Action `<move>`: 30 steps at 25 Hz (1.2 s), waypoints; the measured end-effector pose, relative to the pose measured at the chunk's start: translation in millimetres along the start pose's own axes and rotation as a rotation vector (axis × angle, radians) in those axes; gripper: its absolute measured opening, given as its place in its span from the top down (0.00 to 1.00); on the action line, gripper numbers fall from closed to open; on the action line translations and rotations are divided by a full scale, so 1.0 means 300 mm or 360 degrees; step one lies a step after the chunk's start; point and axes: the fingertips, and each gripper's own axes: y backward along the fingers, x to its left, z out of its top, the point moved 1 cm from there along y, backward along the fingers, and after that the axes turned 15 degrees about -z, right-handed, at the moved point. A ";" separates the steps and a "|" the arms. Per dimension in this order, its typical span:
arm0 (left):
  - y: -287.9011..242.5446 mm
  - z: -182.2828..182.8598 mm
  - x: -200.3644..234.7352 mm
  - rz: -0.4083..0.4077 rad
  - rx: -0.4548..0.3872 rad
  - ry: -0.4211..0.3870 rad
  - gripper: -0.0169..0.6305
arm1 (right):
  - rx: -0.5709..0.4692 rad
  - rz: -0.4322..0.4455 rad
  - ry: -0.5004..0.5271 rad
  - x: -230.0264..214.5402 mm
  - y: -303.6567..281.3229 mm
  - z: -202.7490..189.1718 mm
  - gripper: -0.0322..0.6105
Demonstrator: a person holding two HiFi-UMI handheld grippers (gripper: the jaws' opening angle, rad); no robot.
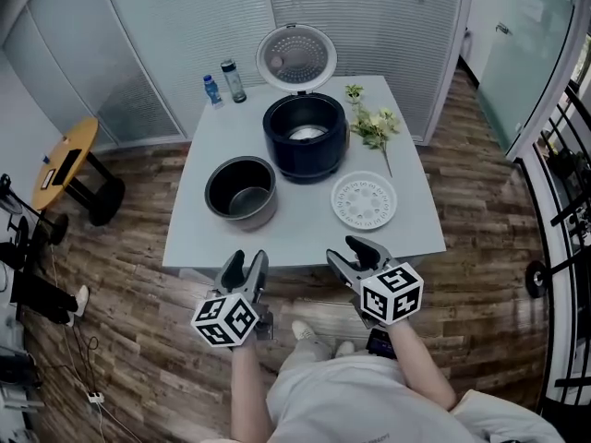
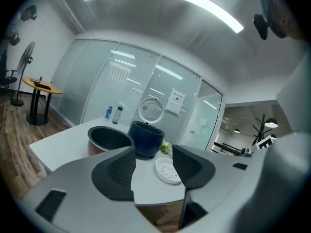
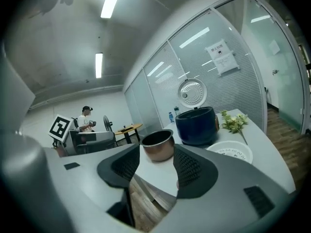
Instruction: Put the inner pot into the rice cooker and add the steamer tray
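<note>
Metal inner pot (image 1: 242, 190) well ahead of left hand-held gripper (image 1: 247, 264) and right hand-held gripper (image 1: 351, 252), both empty, jaws apart.

Rice cooker (image 1: 306, 137) at worktop (image 1: 406, 229) centre-back (lid up); inner pot (image 1: 241, 191) front-left, steamer tray (image 1: 364, 200) front-right, bottles (image 1: 233, 80) behind-left.
</note>
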 end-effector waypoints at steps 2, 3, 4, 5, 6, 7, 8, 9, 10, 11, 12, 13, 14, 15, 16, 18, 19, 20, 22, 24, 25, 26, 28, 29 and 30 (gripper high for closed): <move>0.019 0.003 0.015 0.0035 -0.0006 0.0005 0.62 | 0.0003 -0.0004 -0.0001 0.005 -0.005 0.005 0.61; 0.027 0.004 0.022 0.0050 -0.0005 0.0005 0.62 | 0.0007 0.0001 -0.0016 0.006 -0.010 0.006 0.61; 0.034 0.002 0.029 0.0067 0.0001 0.0003 0.62 | 0.0012 0.0008 -0.0034 0.006 -0.015 0.005 0.61; 0.042 -0.002 0.038 0.0092 0.0007 0.0000 0.62 | 0.0017 0.0016 -0.0048 0.006 -0.020 0.001 0.61; 0.052 -0.010 0.050 0.0126 0.0013 -0.0001 0.62 | 0.0024 0.0024 -0.0054 0.007 -0.025 -0.006 0.61; 0.063 -0.021 0.064 0.0166 0.0020 0.0001 0.62 | 0.0035 0.0035 -0.0053 0.010 -0.031 -0.014 0.61; 0.075 -0.031 0.079 0.0201 0.0027 0.0005 0.62 | 0.0049 0.0048 -0.0049 0.015 -0.038 -0.022 0.61; 0.085 -0.039 0.094 0.0226 0.0032 0.0013 0.62 | 0.0066 0.0060 -0.0046 0.022 -0.047 -0.029 0.61; 0.093 -0.040 0.109 0.0239 0.0032 0.0023 0.62 | 0.0081 0.0069 -0.0045 0.030 -0.059 -0.034 0.61; 0.097 -0.036 0.127 0.0245 0.0028 0.0033 0.62 | 0.0094 0.0075 -0.0045 0.038 -0.075 -0.037 0.61; 0.097 -0.028 0.146 0.0248 0.0022 0.0040 0.62 | 0.0106 0.0079 -0.0048 0.046 -0.096 -0.038 0.61; 0.093 -0.018 0.168 0.0251 0.0018 0.0044 0.62 | 0.0117 0.0080 -0.0052 0.052 -0.120 -0.040 0.61; 0.087 -0.010 0.193 0.0254 0.0015 0.0046 0.62 | 0.0129 0.0079 -0.0054 0.056 -0.148 -0.042 0.61; 0.083 -0.003 0.221 0.0259 0.0016 0.0049 0.62 | 0.0142 0.0076 -0.0056 0.060 -0.180 -0.044 0.61; 0.081 0.003 0.253 0.0267 0.0019 0.0055 0.62 | 0.0157 0.0074 -0.0057 0.066 -0.214 -0.046 0.61; 0.083 0.010 0.329 0.0291 0.0020 0.0086 0.62 | 0.0193 0.0072 -0.0056 0.084 -0.283 -0.050 0.61; 0.082 0.015 0.371 0.0302 0.0015 0.0106 0.62 | 0.0209 0.0071 -0.0051 0.094 -0.318 -0.051 0.61; 0.075 0.023 0.412 0.0307 0.0009 0.0126 0.62 | 0.0222 0.0068 -0.0045 0.102 -0.354 -0.050 0.61; 0.048 0.045 0.486 0.0295 0.0005 0.0151 0.62 | 0.0243 0.0058 -0.0035 0.117 -0.429 -0.041 0.61; 0.013 0.069 0.549 0.0272 0.0013 0.0160 0.62 | 0.0268 0.0045 -0.0029 0.128 -0.497 -0.036 0.61; -0.003 0.079 0.580 0.0264 0.0019 0.0163 0.62 | 0.0283 0.0037 -0.0029 0.131 -0.528 -0.035 0.61; -0.018 0.087 0.613 0.0259 0.0026 0.0169 0.62 | 0.0298 0.0028 -0.0031 0.134 -0.560 -0.034 0.61; -0.046 0.104 0.682 0.0252 0.0036 0.0191 0.62 | 0.0325 0.0005 -0.0039 0.138 -0.624 -0.029 0.61; -0.060 0.111 0.717 0.0249 0.0040 0.0205 0.62 | 0.0335 -0.0006 -0.0043 0.141 -0.658 -0.024 0.61; -0.072 0.118 0.751 0.0247 0.0044 0.0218 0.62 | 0.0344 -0.0016 -0.0048 0.143 -0.690 -0.021 0.61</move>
